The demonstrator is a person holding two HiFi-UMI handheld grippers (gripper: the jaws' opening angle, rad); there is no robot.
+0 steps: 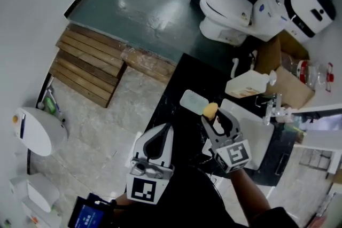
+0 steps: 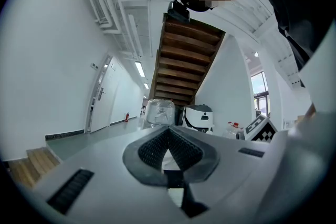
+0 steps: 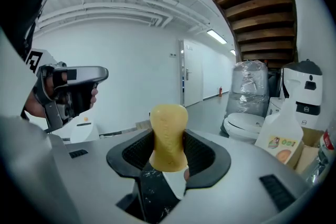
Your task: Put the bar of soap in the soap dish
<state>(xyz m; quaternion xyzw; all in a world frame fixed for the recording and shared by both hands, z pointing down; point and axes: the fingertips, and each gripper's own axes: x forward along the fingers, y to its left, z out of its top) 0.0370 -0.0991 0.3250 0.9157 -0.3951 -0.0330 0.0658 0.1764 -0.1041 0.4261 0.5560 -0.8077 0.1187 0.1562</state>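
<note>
The soap [image 1: 210, 110] is pinched upright between the right gripper's [image 1: 214, 118] jaws, its top poking out past the pads, held above the black counter [image 1: 173, 109]. The dish [image 1: 193, 100] lies on that counter just beside the soap at ten o'clock, with nothing in it. A bottle [image 1: 248, 84] stands at two o'clock and a white sink [image 1: 255, 135] sits at four. The left gripper [image 1: 164, 133] hangs at seven o'clock, jaws pressed together on nothing.
</note>
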